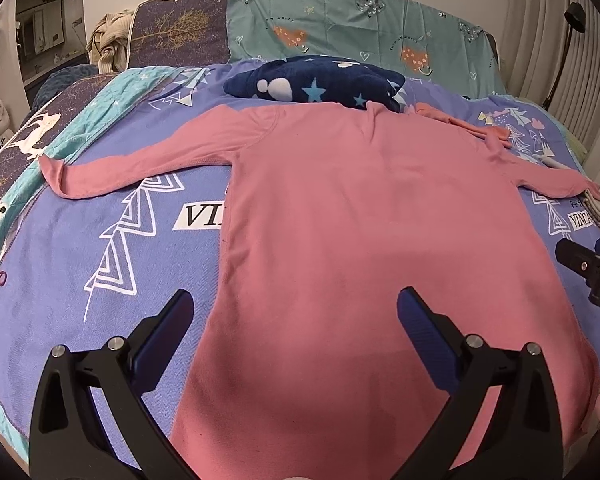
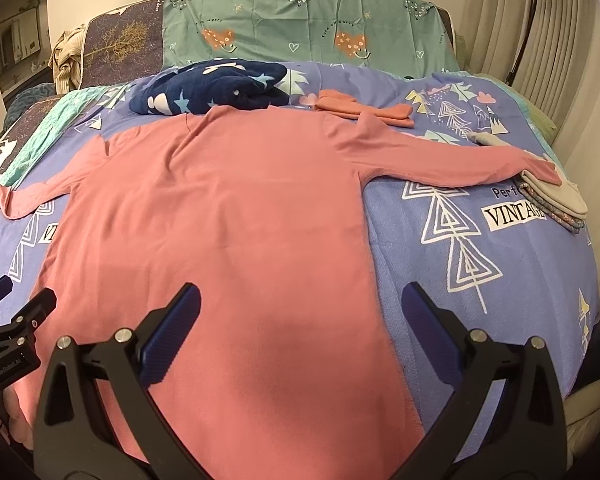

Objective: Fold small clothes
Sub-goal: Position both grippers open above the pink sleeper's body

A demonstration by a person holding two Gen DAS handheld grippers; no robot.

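Nearest the lens, we are holding both grippers over the hem end of a pink shirt (image 1: pixel 340 220). Our left gripper (image 1: pixel 296 320) is hanging with its jaws spread wide and gripping nothing, one finger above the purple bedspread (image 1: pixel 100 248) and the other above the pink cloth. Our right gripper (image 2: pixel 300 312) is gaping just as wide, also empty, straddling the shirt's right edge low in its frame.

We are seeing the shirt lying flat in the middle of both views, with both sleeves stretching out toward the left and right edges. Its right cuff is resting on a small stack of folded cloths (image 2: pixel 556 200) at the right of the frame. Above the collar, toward the top centre, a dark blue starry blanket (image 2: pixel 212 88) is lying bunched, with folded orange-pink clothes (image 2: pixel 364 110) just beside it. Green pillows (image 2: pixel 300 24) are lining the upper frame.
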